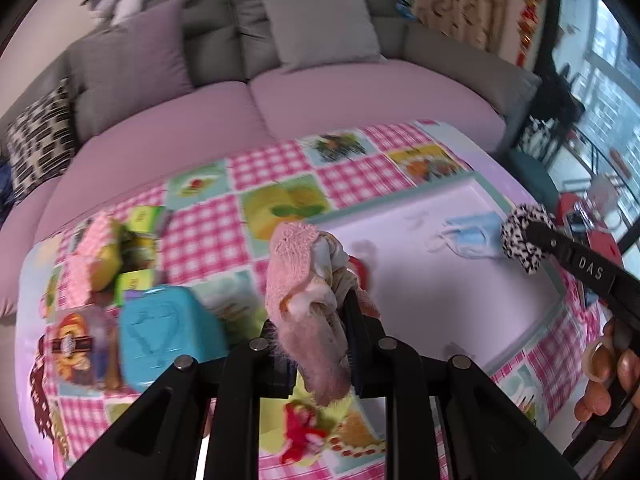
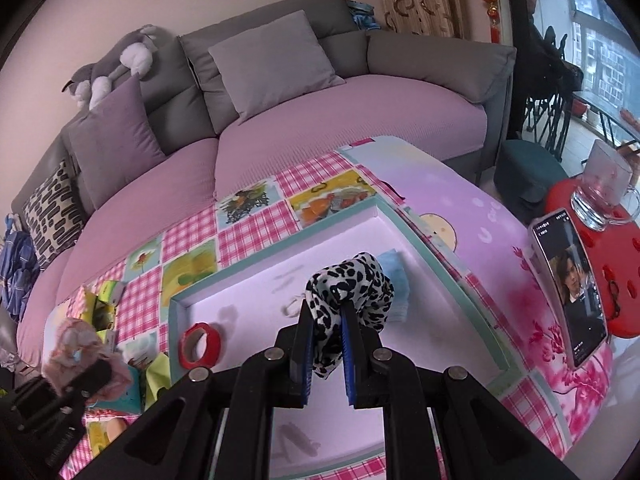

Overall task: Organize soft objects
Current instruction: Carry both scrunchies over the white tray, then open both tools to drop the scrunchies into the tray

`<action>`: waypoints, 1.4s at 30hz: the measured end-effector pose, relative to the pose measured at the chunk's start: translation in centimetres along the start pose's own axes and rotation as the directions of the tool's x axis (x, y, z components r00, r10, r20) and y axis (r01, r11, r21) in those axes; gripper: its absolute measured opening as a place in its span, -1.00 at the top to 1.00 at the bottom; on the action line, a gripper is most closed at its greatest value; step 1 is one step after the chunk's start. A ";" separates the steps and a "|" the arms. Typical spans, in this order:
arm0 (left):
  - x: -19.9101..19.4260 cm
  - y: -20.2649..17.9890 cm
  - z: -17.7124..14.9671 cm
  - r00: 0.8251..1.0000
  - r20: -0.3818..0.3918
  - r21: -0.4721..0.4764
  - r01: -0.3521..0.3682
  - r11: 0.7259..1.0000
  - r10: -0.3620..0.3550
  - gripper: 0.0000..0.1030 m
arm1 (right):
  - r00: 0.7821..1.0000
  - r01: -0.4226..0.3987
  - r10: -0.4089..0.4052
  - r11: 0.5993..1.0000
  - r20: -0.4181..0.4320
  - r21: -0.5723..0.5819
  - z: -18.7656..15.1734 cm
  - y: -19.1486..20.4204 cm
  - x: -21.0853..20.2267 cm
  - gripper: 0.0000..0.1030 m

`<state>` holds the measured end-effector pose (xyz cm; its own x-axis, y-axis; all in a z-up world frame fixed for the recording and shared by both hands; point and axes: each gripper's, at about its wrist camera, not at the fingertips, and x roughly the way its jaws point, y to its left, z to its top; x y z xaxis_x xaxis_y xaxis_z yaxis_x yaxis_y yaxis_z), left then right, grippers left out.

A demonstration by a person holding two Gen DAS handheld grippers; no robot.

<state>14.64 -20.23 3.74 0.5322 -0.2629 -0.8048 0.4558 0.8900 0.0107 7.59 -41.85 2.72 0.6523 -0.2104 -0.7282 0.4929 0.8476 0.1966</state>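
We had the left hand-held gripper pinching a fuzzy pink sock bundle over the checkered surface, the right hand-held gripper clamping a leopard scrunchie above the white tray (blue mask inside).

The tray floor lies mostly bare. A face mask sits by its far rim, red tape at its left corner. Boxes crowd the tabletop's left edge.

My inventory: pink fuzzy cloth; black-and-white spotted scrunchie; light blue mask; red tape roll; pink-checked tablecloth.
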 end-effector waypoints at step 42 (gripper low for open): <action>7.4 -5.1 -1.6 0.994 -0.059 0.065 0.091 0.994 -0.087 -0.40 | 0.988 0.124 -0.129 0.990 -0.089 -0.060 -0.9 -1.1 2.6 -0.18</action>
<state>15.11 -26.11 -3.27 0.4473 -0.3173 -0.8362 0.5478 0.8362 -0.0242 8.21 -42.88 0.06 0.5295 -0.2741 -0.8028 0.5347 0.8426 0.0650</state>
